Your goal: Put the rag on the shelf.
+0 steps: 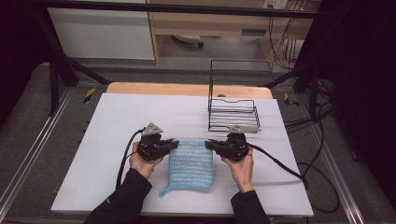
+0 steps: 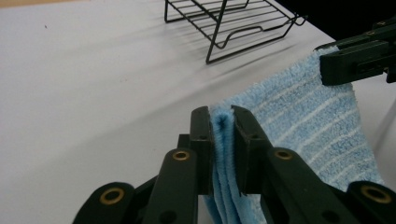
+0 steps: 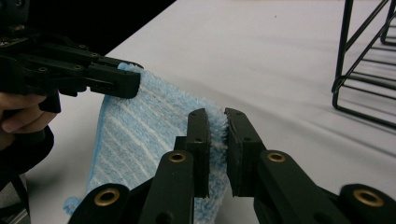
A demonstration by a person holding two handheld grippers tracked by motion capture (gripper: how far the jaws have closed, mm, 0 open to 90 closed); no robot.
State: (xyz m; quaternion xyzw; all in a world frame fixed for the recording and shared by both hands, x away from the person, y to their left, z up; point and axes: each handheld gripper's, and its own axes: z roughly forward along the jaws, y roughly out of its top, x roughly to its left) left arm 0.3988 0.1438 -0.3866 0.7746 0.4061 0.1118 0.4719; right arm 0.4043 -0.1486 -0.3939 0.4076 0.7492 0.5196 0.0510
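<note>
The blue cloth [image 1: 191, 164] lies near the front middle of the white tabletop [image 1: 116, 121], its far edge held up at both corners while the rest hangs down towards the person, with a small loop at the near left corner resting on the tabletop. The left gripper [image 1: 173, 143] has its jaws clamped on the far left corner, and the left gripper view shows folded layers of the cloth pinched between them. The right gripper [image 1: 208, 143] has its jaws closed on the far right corner in the same way. Holding the two corners well apart keeps the edge taut and the cloth flat, which suits lifting it evenly, perhaps for folding or for hanging on the wire rack [image 1: 233, 114] just behind.
</note>
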